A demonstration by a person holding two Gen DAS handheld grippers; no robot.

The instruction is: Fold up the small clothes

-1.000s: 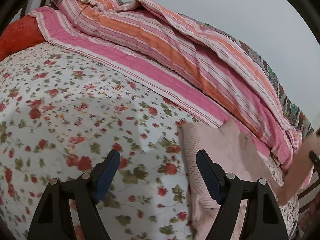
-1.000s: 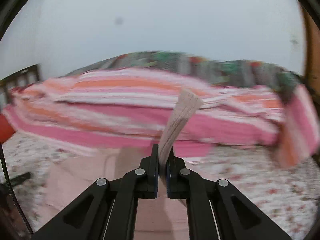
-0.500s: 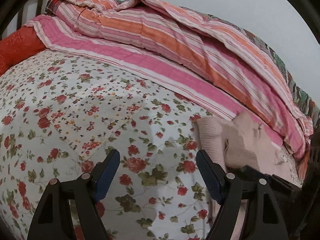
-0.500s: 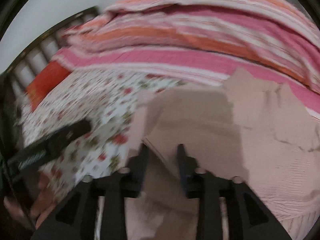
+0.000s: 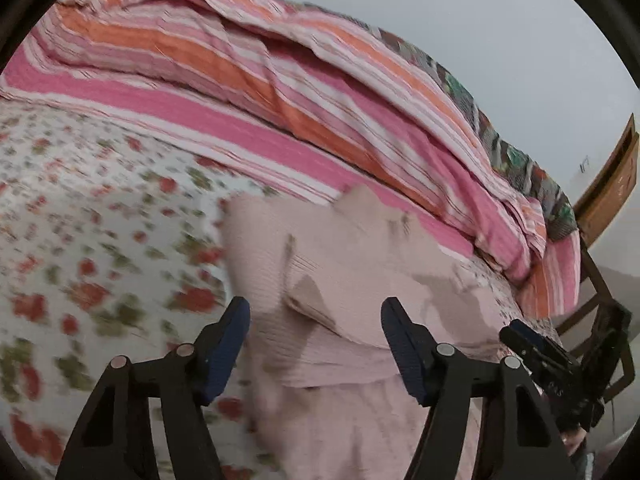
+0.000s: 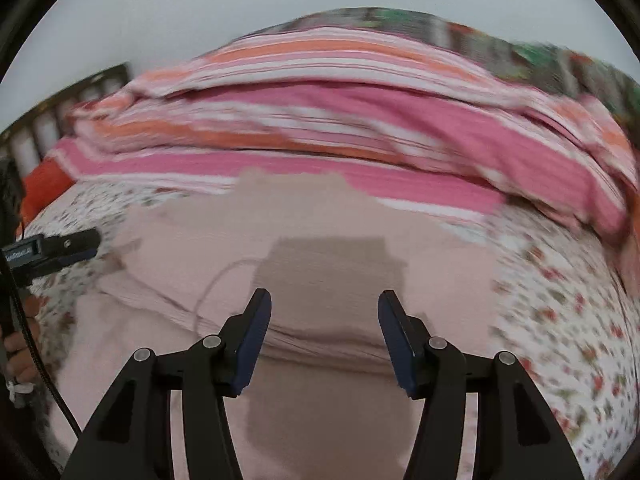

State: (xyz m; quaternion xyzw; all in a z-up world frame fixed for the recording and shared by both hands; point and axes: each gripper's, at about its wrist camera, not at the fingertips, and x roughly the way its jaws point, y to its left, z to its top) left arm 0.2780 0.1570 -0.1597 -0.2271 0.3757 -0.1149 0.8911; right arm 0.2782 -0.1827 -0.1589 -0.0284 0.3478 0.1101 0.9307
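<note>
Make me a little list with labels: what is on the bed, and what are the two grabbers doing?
clothing: pale pink ribbed garment, partly folded, lying on the bed
bed cover: white sheet with red flowers
behind it: heaped pink and orange striped blanket
left gripper: over the garment, jaws closing, pads not pressing on cloth
right gripper: over the garment, jaws opening, holding nothing
picture: blurry in places

Pale pink ribbed garment (image 5: pixel 360 272) — partly folded, rumpled — lies on the floral bedspread (image 5: pixel 100 240).

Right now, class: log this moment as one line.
pale pink ribbed garment: flat on floral bedsheet | right hand-held gripper: opening, empty | left hand-held gripper: closing, empty
</note>
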